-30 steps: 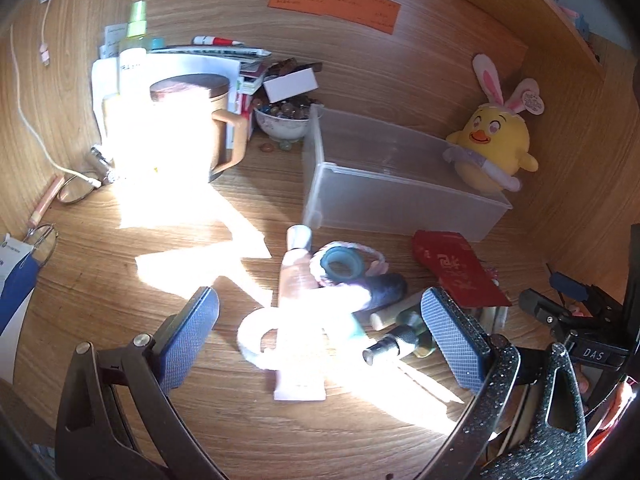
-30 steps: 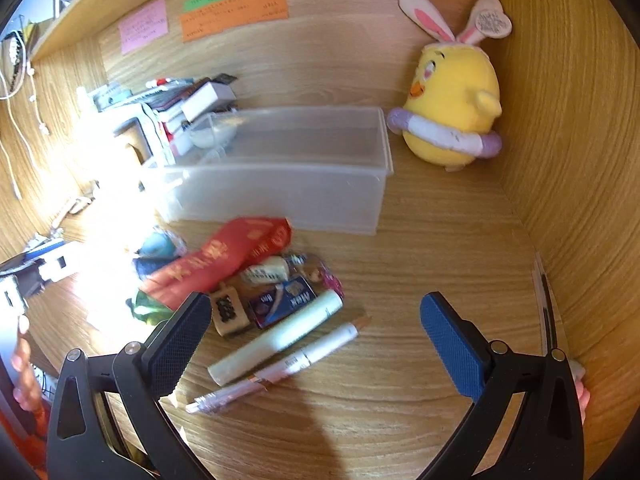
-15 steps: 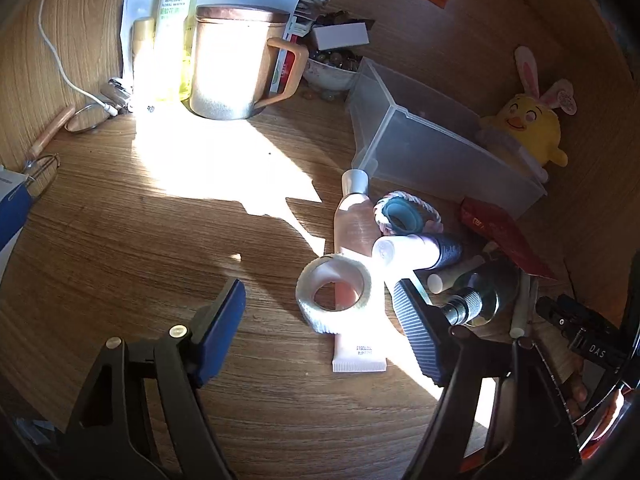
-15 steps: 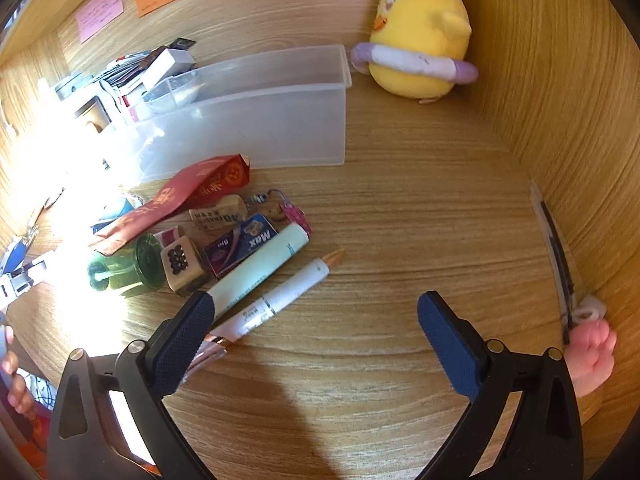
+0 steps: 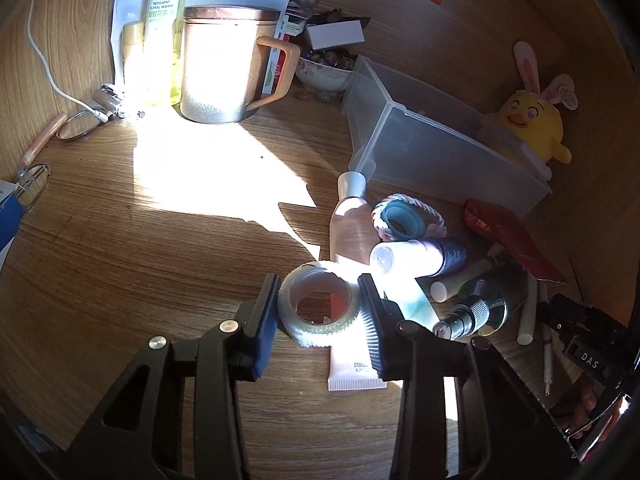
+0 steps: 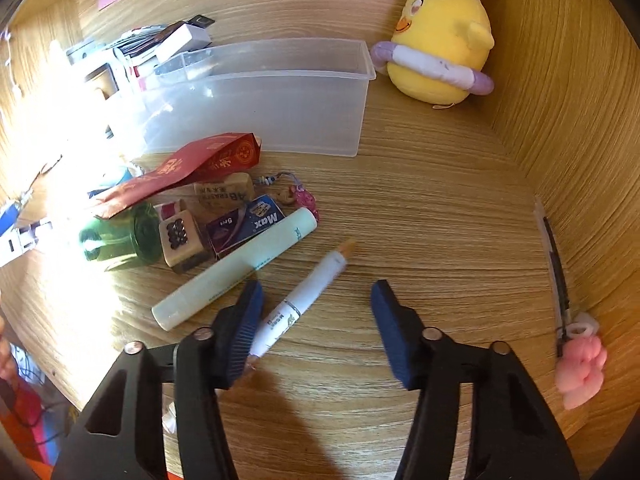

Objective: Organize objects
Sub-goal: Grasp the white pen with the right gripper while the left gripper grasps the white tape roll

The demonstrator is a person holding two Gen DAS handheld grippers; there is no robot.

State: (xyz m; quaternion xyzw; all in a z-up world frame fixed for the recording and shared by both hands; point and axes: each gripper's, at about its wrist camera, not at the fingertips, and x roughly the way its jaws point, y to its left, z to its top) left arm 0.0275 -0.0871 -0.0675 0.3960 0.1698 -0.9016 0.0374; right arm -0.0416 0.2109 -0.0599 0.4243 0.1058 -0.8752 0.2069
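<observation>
In the left wrist view a translucent white tape roll (image 5: 320, 326) lies on the wooden desk between the fingers of my left gripper (image 5: 318, 286). The jaws are closing, and both pads touch the roll's sides. The roll rests partly on a pink tube (image 5: 350, 228). In the right wrist view a white pen (image 6: 304, 298) with an orange tip lies slantwise between the fingers of my right gripper (image 6: 317, 290). Those jaws are closing too. The left pad (image 6: 244, 330) is at the pen's lower end, and the right pad stands well clear of it.
A clear plastic bin (image 6: 280, 100) stands behind the clutter, beside a yellow plush chick (image 6: 440, 40). Near the pen lie a mint tube (image 6: 236, 270), a red packet (image 6: 192, 170), a green bottle (image 6: 120, 238) and erasers. A lidded mug (image 5: 224, 68) stands at the back left.
Both grippers have sunk toward the desk and narrowed. The left jaws went from wide open to touching the tape roll. The right jaws have drawn in around the white pen.
</observation>
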